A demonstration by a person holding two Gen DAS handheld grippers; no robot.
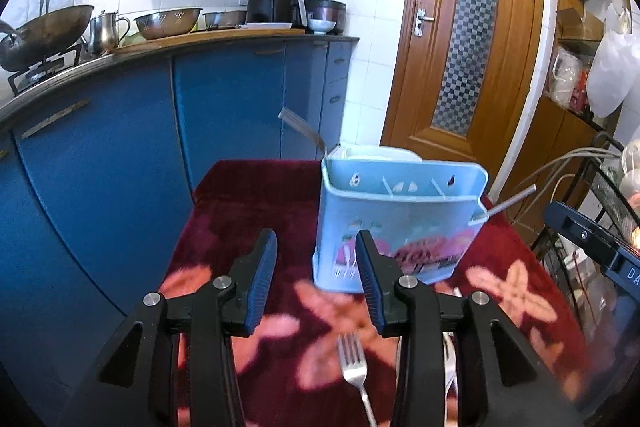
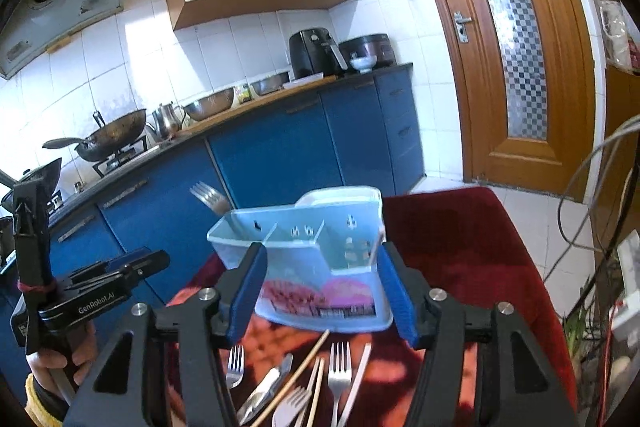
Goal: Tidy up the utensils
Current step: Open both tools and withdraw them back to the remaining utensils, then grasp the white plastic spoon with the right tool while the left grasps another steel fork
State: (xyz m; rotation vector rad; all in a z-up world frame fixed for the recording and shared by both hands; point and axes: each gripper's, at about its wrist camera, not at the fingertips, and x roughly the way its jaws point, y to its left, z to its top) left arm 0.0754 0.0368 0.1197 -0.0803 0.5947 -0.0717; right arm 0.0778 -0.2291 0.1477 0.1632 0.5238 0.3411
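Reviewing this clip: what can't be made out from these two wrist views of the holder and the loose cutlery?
- Utensil holder floor: in both views its own front wall hides the compartment bottoms.
- Fork in holder: only the tines show; the handle is inside, behind the wall.
- Loose cutlery pile: right wrist view, cut off by the bottom edge and the fingers, so no count.
- Single fork: left wrist view, handle cut off at the bottom edge.
- Holder's printed label: motion-blurred, unreadable.

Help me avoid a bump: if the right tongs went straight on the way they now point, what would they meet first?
Probably the light blue utensil holder: it stands on the red cloth directly ahead of the open, empty right tongs, framed between their tips. Depth is unclear.
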